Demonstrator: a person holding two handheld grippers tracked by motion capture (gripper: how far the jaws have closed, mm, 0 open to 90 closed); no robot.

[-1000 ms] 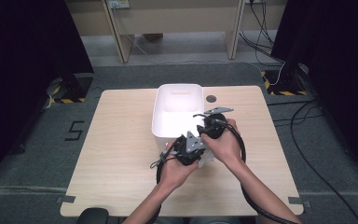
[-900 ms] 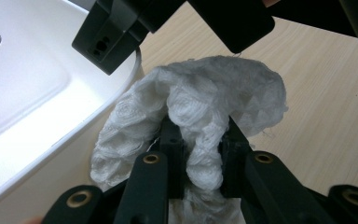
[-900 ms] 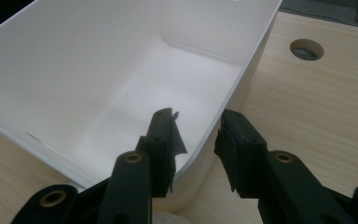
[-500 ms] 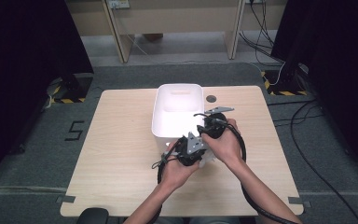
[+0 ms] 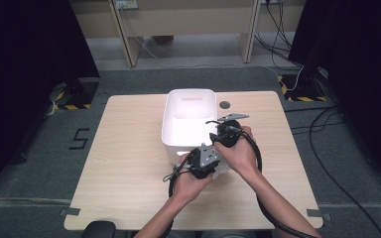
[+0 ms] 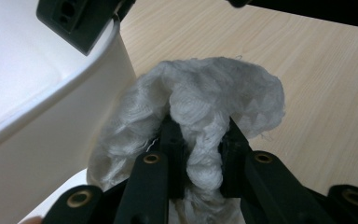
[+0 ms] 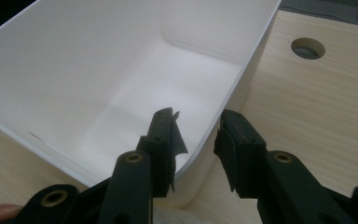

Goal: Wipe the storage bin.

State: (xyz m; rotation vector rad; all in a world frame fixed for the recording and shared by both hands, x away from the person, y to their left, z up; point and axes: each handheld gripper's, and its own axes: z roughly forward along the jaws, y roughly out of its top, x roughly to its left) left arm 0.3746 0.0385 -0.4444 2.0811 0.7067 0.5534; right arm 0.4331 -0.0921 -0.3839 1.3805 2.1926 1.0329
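A white plastic bin (image 5: 166, 121) stands on the wooden table (image 5: 129, 168). At its near right corner my left gripper (image 5: 209, 161) is shut on a crumpled white cloth (image 6: 214, 88). The cloth bulges out past the fingertips (image 6: 173, 135), right beside the bin's outer wall (image 6: 51, 121). A little of the cloth (image 5: 223, 169) peeks out under the hands in the high view. My right gripper (image 7: 198, 116) stands open astride the bin's rim (image 7: 242, 74), one jaw inside the bin and one outside. In the high view the right gripper (image 5: 224, 135) sits at the bin's right wall.
A round cable hole (image 5: 224, 105) lies in the table just right of the bin, the same hole (image 7: 307, 48) showing in the right gripper view. Bare table stretches left of the bin and toward the front edge. Desk legs and cables stand on the floor beyond.
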